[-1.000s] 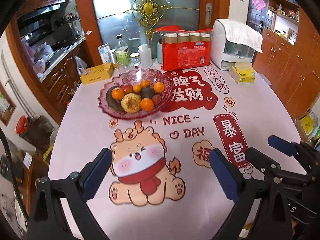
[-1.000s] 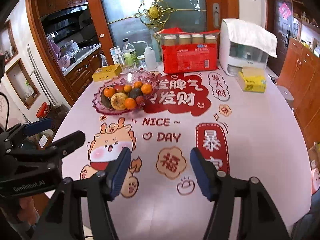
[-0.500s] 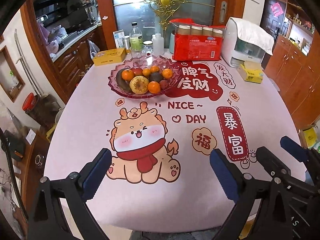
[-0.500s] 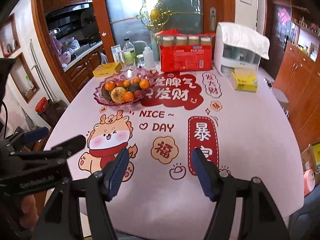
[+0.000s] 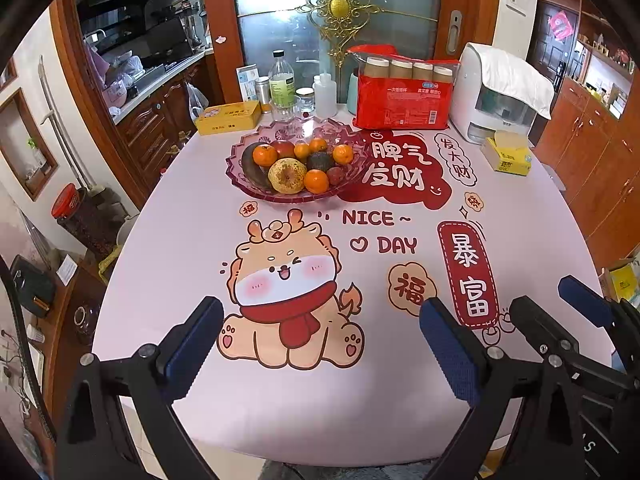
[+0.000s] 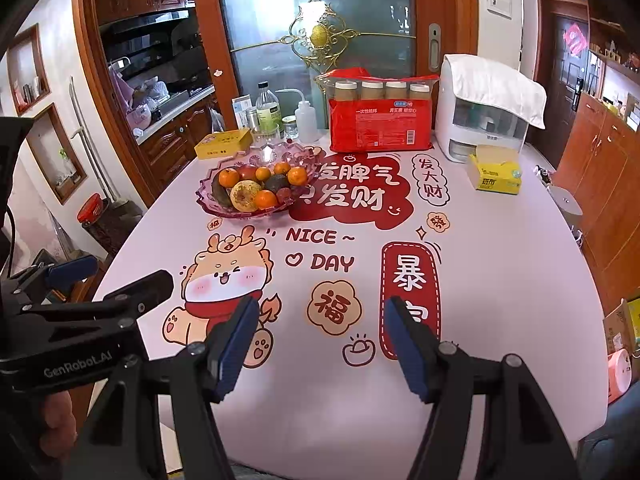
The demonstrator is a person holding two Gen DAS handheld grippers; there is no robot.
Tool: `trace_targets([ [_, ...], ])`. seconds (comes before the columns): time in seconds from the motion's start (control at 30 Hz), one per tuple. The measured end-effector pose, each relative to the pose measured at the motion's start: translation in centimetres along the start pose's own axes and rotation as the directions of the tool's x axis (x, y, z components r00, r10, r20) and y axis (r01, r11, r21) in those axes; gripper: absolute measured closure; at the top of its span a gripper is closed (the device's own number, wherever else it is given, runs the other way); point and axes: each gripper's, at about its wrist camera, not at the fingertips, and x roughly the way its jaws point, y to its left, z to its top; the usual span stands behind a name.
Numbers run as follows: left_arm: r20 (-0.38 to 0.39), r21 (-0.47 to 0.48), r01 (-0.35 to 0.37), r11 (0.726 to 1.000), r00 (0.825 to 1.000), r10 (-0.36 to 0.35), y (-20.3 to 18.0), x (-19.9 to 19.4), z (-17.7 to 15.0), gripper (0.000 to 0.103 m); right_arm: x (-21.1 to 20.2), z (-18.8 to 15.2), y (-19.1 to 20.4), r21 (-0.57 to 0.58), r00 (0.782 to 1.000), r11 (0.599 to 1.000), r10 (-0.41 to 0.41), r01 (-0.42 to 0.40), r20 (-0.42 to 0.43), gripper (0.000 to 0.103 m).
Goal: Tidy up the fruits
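From the left wrist view, the left hand-held gripper (image 5: 320,344) hangs over the near edge of the table (image 5: 520,216). Its jaws stand wide apart and nothing is between them. The fruits (image 5: 298,162) are piled in a pink glass bowl (image 5: 236,164) at the far side of the table, well apart from this gripper. In the pile I see several oranges, a large yellowish fruit, a dark banana and some darker round ones. The pile is tight, so I think that pulling one fruit can make its neighbours roll out over the low rim. Just behind the bowl stand a bottle (image 5: 282,80), small jars and a yellow box (image 5: 228,118). A reach that goes too far can knock them over.

From the right wrist view, the right hand-held gripper (image 6: 320,344) is also released, with an empty gap between its blue pads (image 6: 236,340), and it is also far from the bowl (image 6: 208,200). The left gripper (image 6: 108,284) shows at the left edge, close beside it. If both go to the bowl together, they can hit each other. The glass bowl looks light on the smooth table cover, so I judge that a push on its rim can slide or tip it. Round fruit can slip from hard pads if the grip is off centre.
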Motion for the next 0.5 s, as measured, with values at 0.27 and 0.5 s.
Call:
trace_targets([
  [0.27,-0.003,0.007,0.006,1.0,1.0,-0.006,-0.17,0.04,0.13,0.005,0.02,0.13,-0.09,0.008,1.0,1.0,-0.003,0.003,-0.002,0.037],
  [0.5,-0.01,0.026,0.019,0.999,1.0,-0.019,-0.12,0.42,0.59,0.005,0.09,0.26,-0.25,0.028,1.0,1.0,-0.009,0.01,-0.006,0.037],
])
